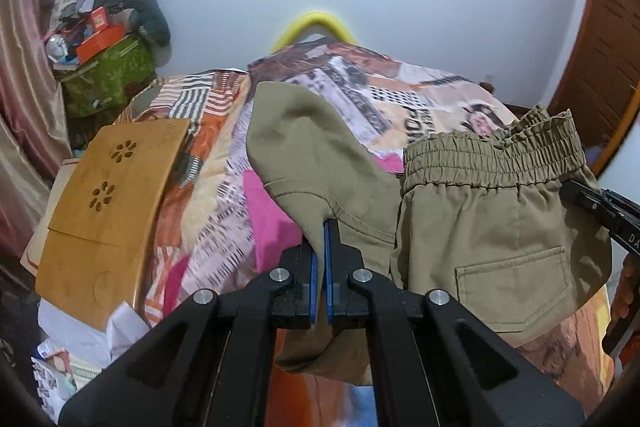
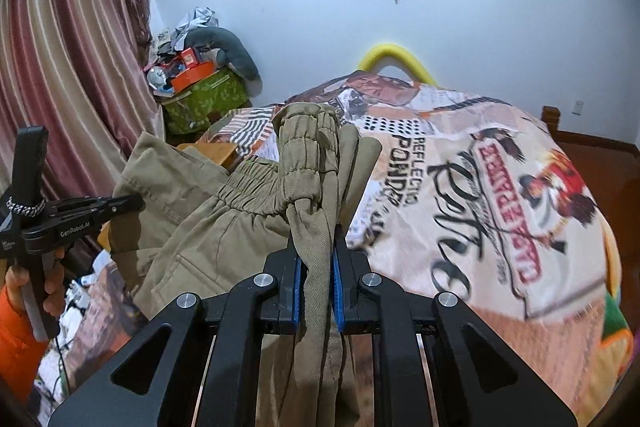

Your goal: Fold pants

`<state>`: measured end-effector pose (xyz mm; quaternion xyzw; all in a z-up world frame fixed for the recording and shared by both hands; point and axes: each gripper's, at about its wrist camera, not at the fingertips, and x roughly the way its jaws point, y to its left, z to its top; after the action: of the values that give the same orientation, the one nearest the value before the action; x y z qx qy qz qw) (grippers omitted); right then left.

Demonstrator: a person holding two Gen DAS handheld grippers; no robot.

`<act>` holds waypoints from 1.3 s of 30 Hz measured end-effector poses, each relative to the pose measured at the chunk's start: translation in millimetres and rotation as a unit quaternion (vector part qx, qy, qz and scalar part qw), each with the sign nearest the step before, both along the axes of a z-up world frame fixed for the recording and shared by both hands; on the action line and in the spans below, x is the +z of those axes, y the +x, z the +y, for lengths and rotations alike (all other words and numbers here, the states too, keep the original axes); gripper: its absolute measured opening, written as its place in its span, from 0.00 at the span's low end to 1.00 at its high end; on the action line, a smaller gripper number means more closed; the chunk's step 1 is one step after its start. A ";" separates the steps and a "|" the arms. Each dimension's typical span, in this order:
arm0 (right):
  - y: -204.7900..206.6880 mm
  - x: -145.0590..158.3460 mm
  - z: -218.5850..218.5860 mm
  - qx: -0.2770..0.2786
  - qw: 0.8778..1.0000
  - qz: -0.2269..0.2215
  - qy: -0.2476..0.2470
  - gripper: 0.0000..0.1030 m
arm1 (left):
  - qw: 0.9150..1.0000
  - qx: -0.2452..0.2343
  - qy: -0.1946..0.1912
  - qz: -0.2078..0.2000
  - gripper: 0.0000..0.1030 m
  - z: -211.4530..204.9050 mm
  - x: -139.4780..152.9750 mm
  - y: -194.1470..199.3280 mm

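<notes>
The khaki pants (image 1: pixel 480 211) hang in the air above the bed (image 1: pixel 360 87), filling the centre and right of the left wrist view, with the gathered waistband (image 1: pixel 492 155) and a back pocket (image 1: pixel 514 273) facing the camera. The left gripper (image 1: pixel 325 227) is clamped tight on a thin edge of the cloth at lower centre. In the right wrist view the right gripper (image 2: pixel 316 267) pinches a thick bunched part of the waistband between its blue pads (image 2: pixel 337 291). No flat fold shows yet; the pants look only lifted and partly doubled, so laying down and folding probably remain. A wooden board (image 1: pixel 108 203) lies at left.
</notes>
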<state>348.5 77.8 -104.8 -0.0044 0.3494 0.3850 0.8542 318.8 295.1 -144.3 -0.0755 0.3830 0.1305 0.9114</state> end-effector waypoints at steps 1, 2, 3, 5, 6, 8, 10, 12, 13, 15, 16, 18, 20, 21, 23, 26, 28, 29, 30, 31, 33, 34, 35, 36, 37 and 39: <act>8.6 -3.9 9.3 0.001 1.000 0.004 0.002 0.10 | 1.000 0.003 0.000 0.000 0.02 5.5 -1.7 4.2; 12.9 -5.4 13.3 0.001 1.000 0.006 0.002 0.10 | 1.000 0.006 0.001 0.000 0.02 11.0 -4.1 9.0; 18.6 -8.3 19.8 0.000 1.000 0.009 0.003 0.10 | 1.000 0.009 0.003 0.000 0.02 18.2 -8.2 16.1; 30.4 -14.9 32.4 -0.001 1.000 0.013 0.001 0.10 | 1.000 0.012 0.004 0.001 0.02 28.9 -15.1 28.3; 35.9 -17.8 38.0 -0.001 1.000 0.015 0.000 0.10 | 1.000 0.014 0.003 0.003 0.02 33.3 -19.5 34.3; 46.9 -26.7 48.7 -0.003 1.000 0.019 -0.003 0.10 | 1.000 0.018 -0.005 0.008 0.02 43.6 -30.5 45.7; 56.0 -34.4 57.7 -0.004 1.000 0.023 -0.008 0.10 | 1.000 0.024 -0.013 0.015 0.02 54.2 -42.9 56.0; 63.5 -41.4 63.7 -0.006 1.000 0.027 -0.013 0.10 | 0.999 0.033 -0.017 0.019 0.02 61.2 -53.7 64.1; 68.4 -47.4 68.5 -0.008 0.999 0.030 -0.019 0.10 | 0.999 0.043 -0.025 0.021 0.02 68.0 -62.3 69.7; 76.2 -55.6 74.1 -0.011 0.999 0.036 -0.027 0.10 | 0.998 0.050 -0.037 0.028 0.02 77.6 -76.8 78.8; 79.0 -62.3 77.8 -0.014 0.999 0.039 -0.034 0.10 | 0.997 0.054 -0.042 0.037 0.02 82.1 -87.0 84.1; 81.1 -72.4 81.2 -0.014 0.998 0.041 -0.048 0.10 | 0.996 0.060 -0.043 0.054 0.02 86.8 -102.6 91.8; 83.5 -84.5 84.0 -0.018 0.997 0.039 -0.066 0.10 | 0.994 0.068 -0.036 0.076 0.02 91.2 -120.2 97.4; 85.7 -89.7 84.0 -0.020 0.996 0.038 -0.074 0.10 | 0.994 0.070 -0.034 0.082 0.03 93.4 -124.7 97.8; 94.1 -99.0 81.0 -0.025 0.995 0.052 -0.080 0.10 | 0.992 0.072 -0.039 0.096 0.06 99.4 -136.6 98.1; 103.2 -108.4 71.7 -0.032 0.994 0.086 -0.066 0.13 | 0.989 0.084 -0.052 0.108 0.13 108.2 -148.6 94.7; 103.1 -111.2 69.4 -0.033 0.993 0.091 -0.074 0.18 | 0.988 0.089 -0.055 0.111 0.13 110.6 -152.9 91.6; 101.9 -112.2 69.0 -0.034 0.992 0.091 -0.081 0.22 | 0.988 0.090 -0.054 0.113 0.15 111.1 -154.0 90.9; 100.1 -112.5 67.9 -0.036 0.991 0.093 -0.085 0.23 | 0.988 0.091 -0.052 0.117 0.17 111.6 -155.1 90.0; 98.5 -112.4 66.8 -0.035 0.991 0.097 -0.088 0.23 | 0.987 0.090 -0.051 0.119 0.18 111.9 -155.5 86.8; 96.8 -111.4 64.4 -0.035 0.990 0.101 -0.094 0.28 | 0.987 0.090 -0.049 0.122 0.19 111.5 -153.4 82.4; 94.3 -109.8 62.0 -0.037 0.988 0.106 -0.101 0.31 | 0.987 0.089 -0.046 0.124 0.19 109.8 -151.5 80.8; 94.4 -110.0 61.6 -0.039 0.988 0.110 -0.105 0.35 | 0.987 0.088 -0.038 0.129 0.19 106.9 -148.9 78.3; 93.1 -109.0 59.5 -0.040 0.987 0.111 -0.109 0.36 | 0.987 0.085 -0.032 0.132 0.19 105.3 -146.9 77.5; 89.9 -106.8 56.8 -0.040 0.987 0.112 -0.112 0.36 | 0.987 0.080 -0.021 0.140 0.19 101.4 -143.5 74.0; 85.5 -102.0 51.5 -0.040 0.986 0.117 -0.113 0.36 | 0.986 0.074 -0.010 0.149 0.19 96.0 -137.7 67.1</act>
<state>434.0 129.2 -206.9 -0.0418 0.4885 0.3062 0.8160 385.9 391.1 -282.0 -0.0926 0.5091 0.2039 0.8310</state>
